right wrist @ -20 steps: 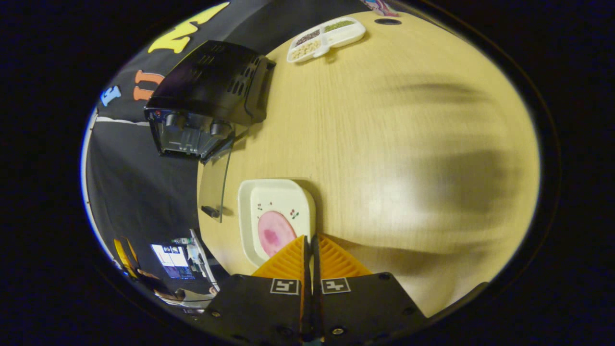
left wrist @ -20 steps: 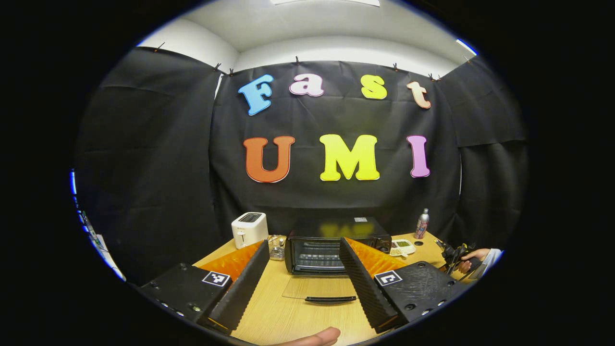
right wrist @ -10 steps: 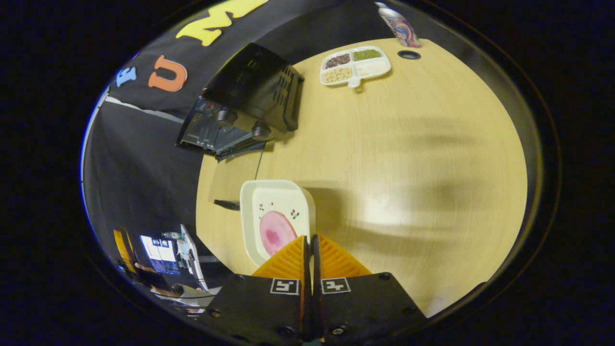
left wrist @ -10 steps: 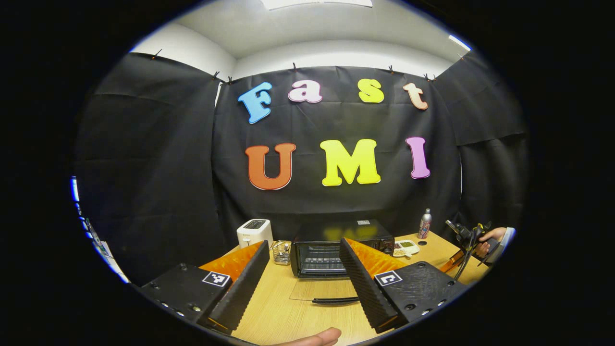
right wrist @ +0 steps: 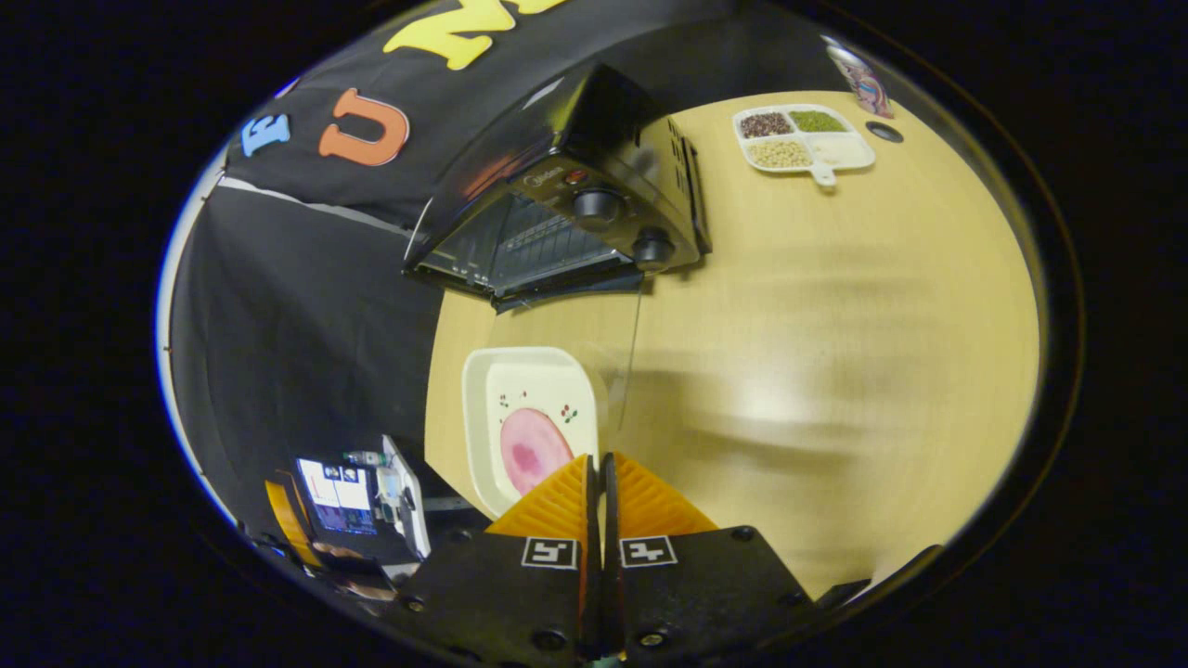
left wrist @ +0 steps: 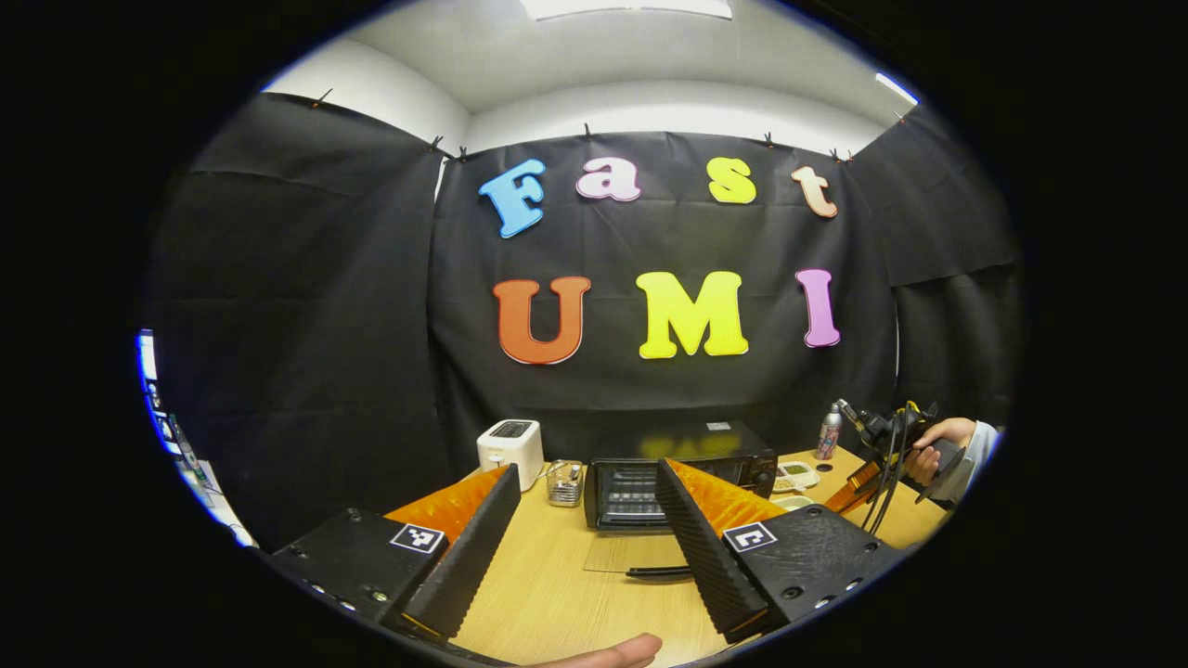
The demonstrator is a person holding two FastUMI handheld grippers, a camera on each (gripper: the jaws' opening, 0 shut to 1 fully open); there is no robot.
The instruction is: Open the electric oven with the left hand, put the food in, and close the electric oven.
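A wooden table (left wrist: pixel 557 594) is seen inside black cloth walls, with the electric oven (left wrist: pixel 682 462) at 12 o'clock, its glass door (left wrist: pixel 626 554) dropped flat. The left gripper (left wrist: pixel 585 547) is held spread apart, empty. In the right gripper view the right gripper (right wrist: pixel 599 482) is clamped on the plate's (right wrist: pixel 529 380) rim, pink food (right wrist: pixel 531 450) on it; bare tabletop lies at 3 o'clock.

Black cloth (left wrist: pixel 306 306) hangs pinned across the booth's walls, with a white wall (left wrist: pixel 650 97) and ceiling above, where a light panel (left wrist: pixel 626 7) glows. A pale wood-grain table (right wrist: pixel 835 306) stands against the cloth's foot. A lit screen (right wrist: pixel 336 482) shows past the table's near-left edge in the right gripper view.
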